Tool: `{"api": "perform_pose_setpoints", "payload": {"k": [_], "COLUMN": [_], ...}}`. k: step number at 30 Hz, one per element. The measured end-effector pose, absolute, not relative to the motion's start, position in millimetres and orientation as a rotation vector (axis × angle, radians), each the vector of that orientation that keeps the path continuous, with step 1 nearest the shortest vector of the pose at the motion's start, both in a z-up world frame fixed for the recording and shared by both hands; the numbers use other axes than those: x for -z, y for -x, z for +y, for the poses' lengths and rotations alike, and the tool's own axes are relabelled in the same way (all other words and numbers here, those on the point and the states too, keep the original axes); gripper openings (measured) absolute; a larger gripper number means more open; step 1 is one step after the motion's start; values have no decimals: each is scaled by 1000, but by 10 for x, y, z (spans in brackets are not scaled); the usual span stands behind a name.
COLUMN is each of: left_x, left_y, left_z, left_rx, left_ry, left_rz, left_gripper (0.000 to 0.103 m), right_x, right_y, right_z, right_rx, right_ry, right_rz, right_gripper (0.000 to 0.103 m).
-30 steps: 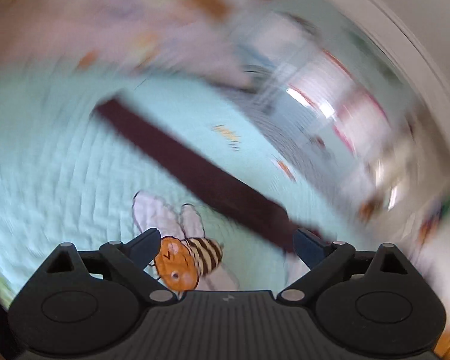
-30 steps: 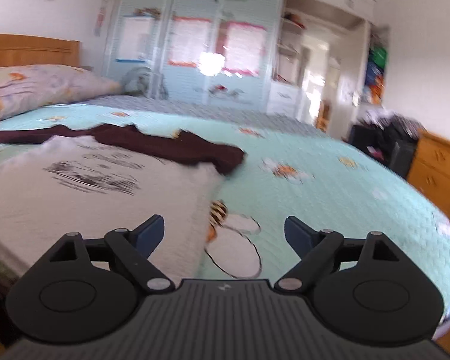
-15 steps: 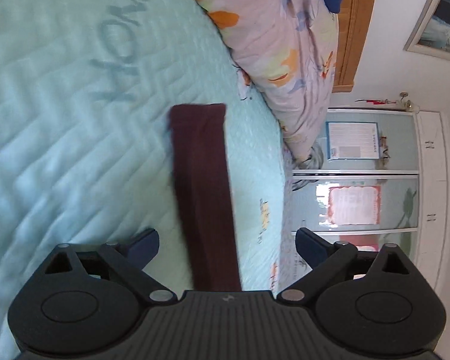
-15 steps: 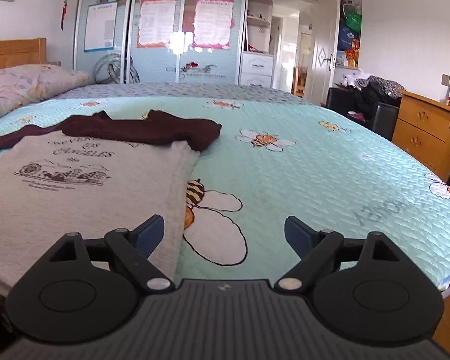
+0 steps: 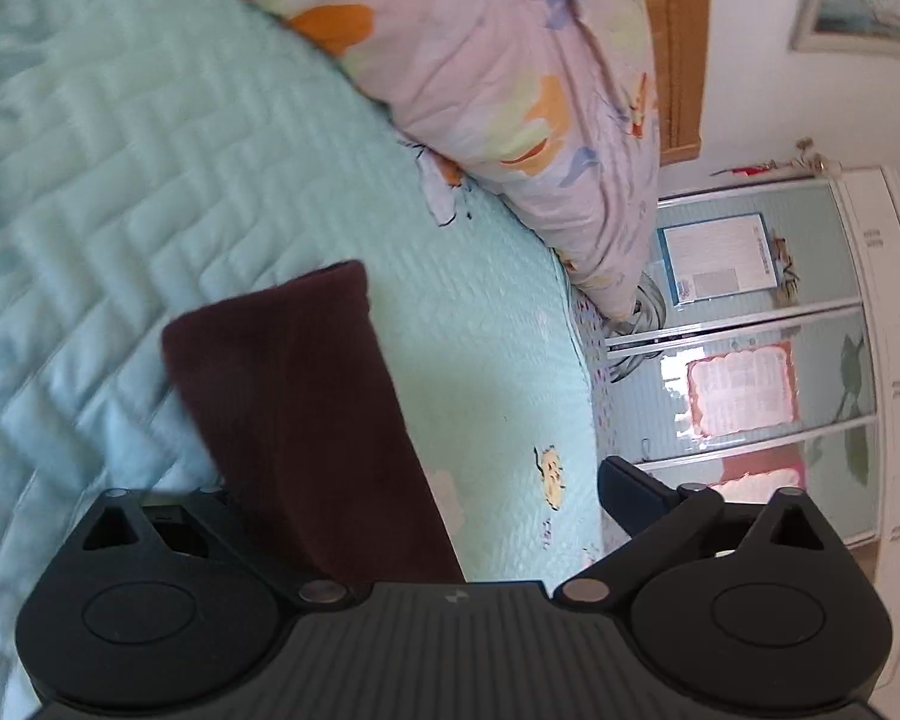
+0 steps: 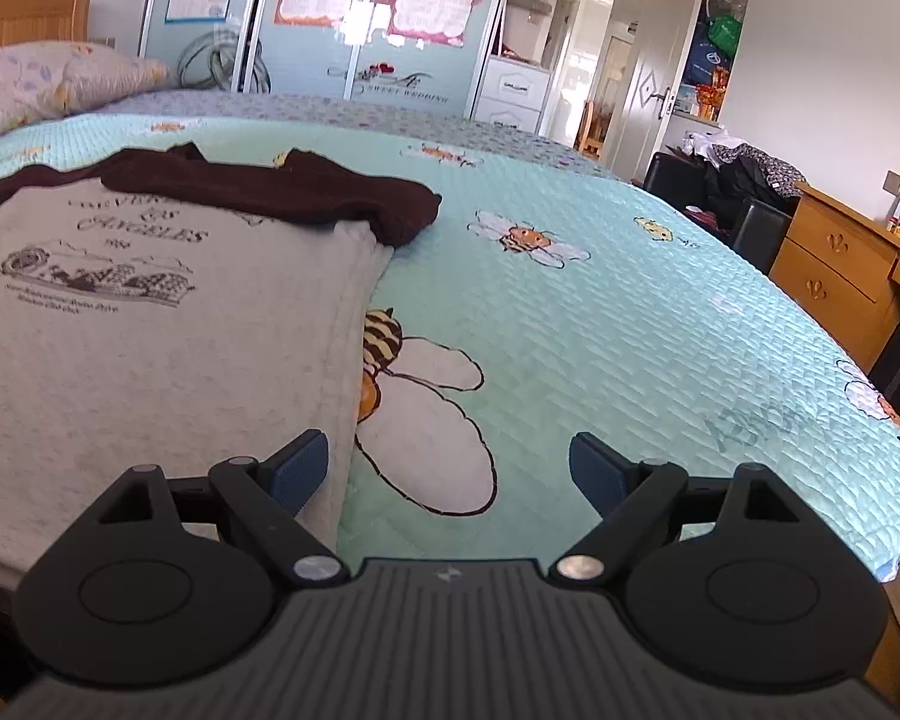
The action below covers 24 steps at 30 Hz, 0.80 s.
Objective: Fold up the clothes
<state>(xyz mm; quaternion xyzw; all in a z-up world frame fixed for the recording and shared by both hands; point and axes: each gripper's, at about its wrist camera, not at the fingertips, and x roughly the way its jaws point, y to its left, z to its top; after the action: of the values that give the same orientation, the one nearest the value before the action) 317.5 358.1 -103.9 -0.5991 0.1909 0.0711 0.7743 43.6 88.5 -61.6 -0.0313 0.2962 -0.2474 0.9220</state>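
**Folding inspection: shirt flat on bed, both claws apart**

Lying flat on a quilted mint bedspread [image 6: 600, 312] is one long-sleeved shirt [image 6: 150, 324]: a grey, fleecy, roughly rectangular body with dark brown sleeves and collar. Its near sleeve [image 6: 306, 192] is bunched across the top of the body. Its far sleeve [image 5: 294, 408], a long flat strip with a squared cuff, stretches out over the bedspread and runs under the left gripper [image 5: 450, 498].

Left gripper: jaws stand apart; the brown sleeve passes between them and hides one finger, and the pads are not seen pressing it. Right gripper [image 6: 450, 474]: jaws wide apart, nothing between them, one blue pad just over the shirt's side edge.

Bedspread stitching forms a zigzag brick pattern. Printed bees counted in the right view: one large [image 6: 414, 402], partly under the shirt, and one medium further back; smaller ones are too blurred to count.

One floral pillow [image 5: 510, 78] lies against a wooden headboard [image 5: 678, 48].

Writing: shirt print reads partly "ANGELES"; the rest is illegible. Wardrobe [image 6: 354, 18] glass reads "SWEET WEDDING".
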Motion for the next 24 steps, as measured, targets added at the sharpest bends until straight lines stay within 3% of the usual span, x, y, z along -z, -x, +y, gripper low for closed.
{"api": "perform_pose_setpoints", "payload": {"k": [1,2,3,5,14,24], "left_x": [1038,1058,1122,1250,1190,277], "left_y": [-3203,-3218,-3213,-3202,-3156,-3274], "left_z": [3583,3596,3622,3674,3630,3112], "left_rx": [-150,-153,-159,-171,-148,-112], "left_ry": [1276,1262,1266,1275,1190,976], "left_rz": [414,420,434,462,422,345], "left_gripper": [89,72,62,9,5,5], "right_x": [620,623,626,627,623,584], "right_y": [-445,-451,-455,-453,-441,-335], "right_z": [887,889,889,883,848,794], "right_rx": [508,507,507,507,492,481], "right_ry": [68,70,71,68,44,-14], "right_rz": [613,617,620,622,633,577], "right_gripper": [89,89,89,90,92,92]}}
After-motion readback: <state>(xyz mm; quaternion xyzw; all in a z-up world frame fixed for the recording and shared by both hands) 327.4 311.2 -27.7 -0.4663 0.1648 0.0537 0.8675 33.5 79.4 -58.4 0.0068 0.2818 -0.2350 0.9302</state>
